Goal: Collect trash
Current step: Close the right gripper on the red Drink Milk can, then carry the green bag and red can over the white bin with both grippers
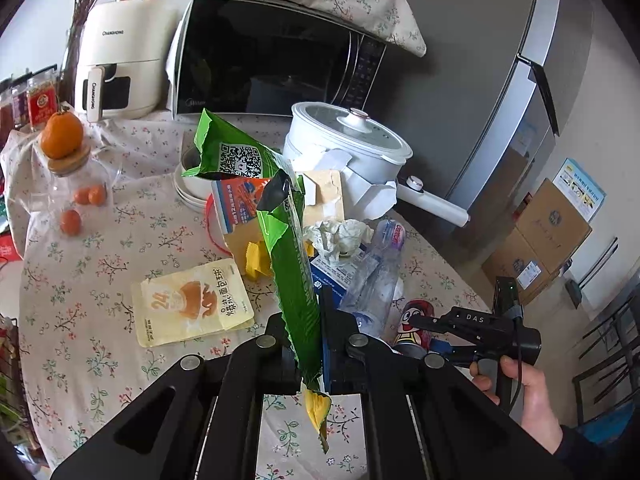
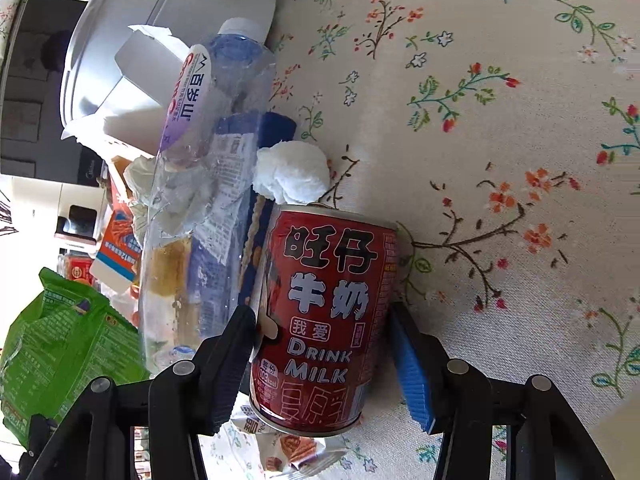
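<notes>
My left gripper (image 1: 310,344) is shut on a long green snack wrapper (image 1: 286,256) and holds it up above the table; the wrapper also shows at the left of the right wrist view (image 2: 60,356). My right gripper (image 2: 320,344) is open, its fingers on either side of a red milk can (image 2: 324,320) with a small gap on the right; the can shows in the left wrist view (image 1: 414,326). Beside the can lie a crushed clear plastic bottle (image 2: 208,152), a white tissue ball (image 2: 290,176) and a blue packet (image 2: 276,128). A yellow bread bag (image 1: 192,304) lies flat on the tablecloth.
A white electric pot (image 1: 352,140), a microwave (image 1: 272,56) and an air fryer (image 1: 116,68) stand at the back. A jar with an orange on it (image 1: 64,140) stands at the left. A grey fridge (image 1: 500,80) and cardboard boxes (image 1: 540,240) stand at the right.
</notes>
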